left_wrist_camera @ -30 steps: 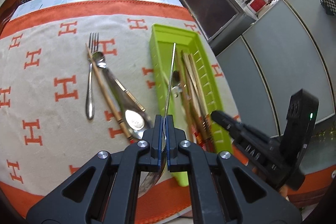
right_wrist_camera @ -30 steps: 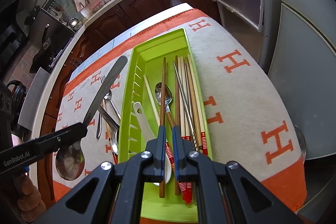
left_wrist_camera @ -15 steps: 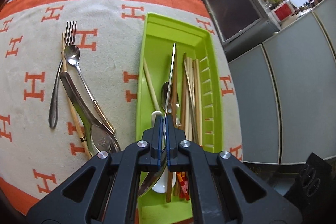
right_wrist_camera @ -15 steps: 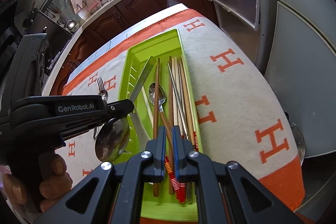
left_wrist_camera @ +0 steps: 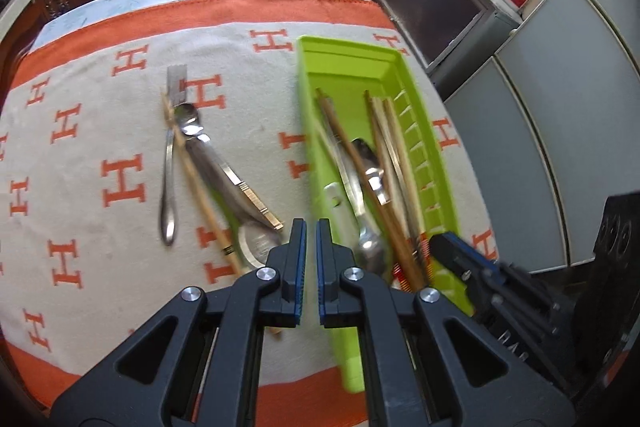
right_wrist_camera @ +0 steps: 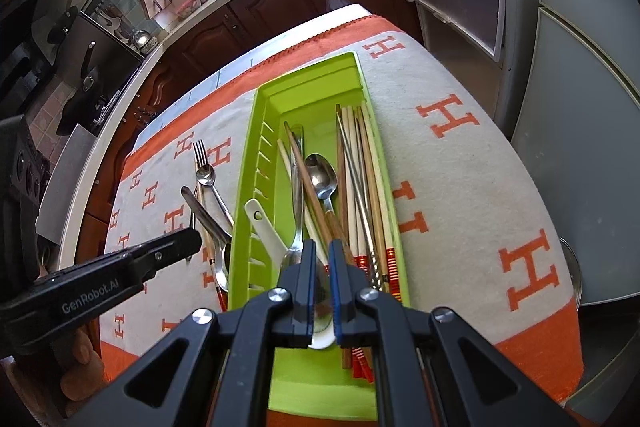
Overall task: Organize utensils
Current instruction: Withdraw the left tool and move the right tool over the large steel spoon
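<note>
The lime-green tray (left_wrist_camera: pixel 352 67) (right_wrist_camera: pixel 308 83) lies lengthwise on the cloth and holds several chopsticks, a white spoon (right_wrist_camera: pixel 264 227) and two metal spoons. A long metal spoon (left_wrist_camera: pixel 354 191) (right_wrist_camera: pixel 297 187) now rests along the tray's left side. My left gripper (left_wrist_camera: pixel 311 231) (right_wrist_camera: pixel 195 242) hovers just left of the tray, shut with nothing between its pads. The right gripper (right_wrist_camera: pixel 322 255) (left_wrist_camera: pixel 450 247) hangs over the tray's near end, pads close together and empty. Left of the tray lie a fork (left_wrist_camera: pixel 170 163), a small spoon (left_wrist_camera: pixel 188 117), a chopstick (left_wrist_camera: pixel 200 195) and a large spoon (left_wrist_camera: pixel 256 241).
An orange-bordered cream cloth with H marks (left_wrist_camera: pixel 120 183) covers the table. Grey panels (left_wrist_camera: pixel 560 147) stand close on the right, dark wood cabinets (right_wrist_camera: pixel 280 3) lie beyond the far edge. A hand (right_wrist_camera: pixel 80 367) grips the left tool at lower left.
The long spoon that my left gripper carried over the tray now lies inside it. That gripper has drawn back to the left of the tray. The right gripper has stayed put.
</note>
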A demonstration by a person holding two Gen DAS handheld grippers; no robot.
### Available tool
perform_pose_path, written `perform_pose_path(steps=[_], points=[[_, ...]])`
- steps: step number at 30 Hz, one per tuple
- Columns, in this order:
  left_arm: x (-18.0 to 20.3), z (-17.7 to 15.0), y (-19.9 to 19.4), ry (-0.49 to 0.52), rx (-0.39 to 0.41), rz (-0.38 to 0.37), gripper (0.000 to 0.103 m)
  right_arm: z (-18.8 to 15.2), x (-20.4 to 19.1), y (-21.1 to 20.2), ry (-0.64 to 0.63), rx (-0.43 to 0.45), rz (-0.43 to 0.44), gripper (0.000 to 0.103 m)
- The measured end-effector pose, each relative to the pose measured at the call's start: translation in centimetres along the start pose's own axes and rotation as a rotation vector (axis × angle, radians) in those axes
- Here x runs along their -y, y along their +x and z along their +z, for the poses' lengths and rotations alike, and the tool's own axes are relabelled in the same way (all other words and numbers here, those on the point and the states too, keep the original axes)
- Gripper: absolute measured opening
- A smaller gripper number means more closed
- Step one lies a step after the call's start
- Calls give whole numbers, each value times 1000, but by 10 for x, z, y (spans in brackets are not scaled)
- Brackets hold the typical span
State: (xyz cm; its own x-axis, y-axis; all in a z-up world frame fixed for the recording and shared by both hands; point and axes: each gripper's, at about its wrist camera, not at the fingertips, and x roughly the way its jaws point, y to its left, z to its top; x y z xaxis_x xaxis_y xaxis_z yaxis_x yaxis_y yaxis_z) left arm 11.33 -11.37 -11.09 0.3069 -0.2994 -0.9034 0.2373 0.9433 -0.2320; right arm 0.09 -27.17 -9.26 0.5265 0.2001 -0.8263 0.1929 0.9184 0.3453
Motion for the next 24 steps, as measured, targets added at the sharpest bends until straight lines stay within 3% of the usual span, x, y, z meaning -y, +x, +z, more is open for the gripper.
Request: perform_pose_path(steps=[17, 24], points=[[-121, -51, -22, -144, 32, 170, 1, -13, -68, 23, -143, -85, 16, 6], [-163, -59, -22, -213, 33, 197, 1, -12, -95, 35, -193, -114, 26, 6]])
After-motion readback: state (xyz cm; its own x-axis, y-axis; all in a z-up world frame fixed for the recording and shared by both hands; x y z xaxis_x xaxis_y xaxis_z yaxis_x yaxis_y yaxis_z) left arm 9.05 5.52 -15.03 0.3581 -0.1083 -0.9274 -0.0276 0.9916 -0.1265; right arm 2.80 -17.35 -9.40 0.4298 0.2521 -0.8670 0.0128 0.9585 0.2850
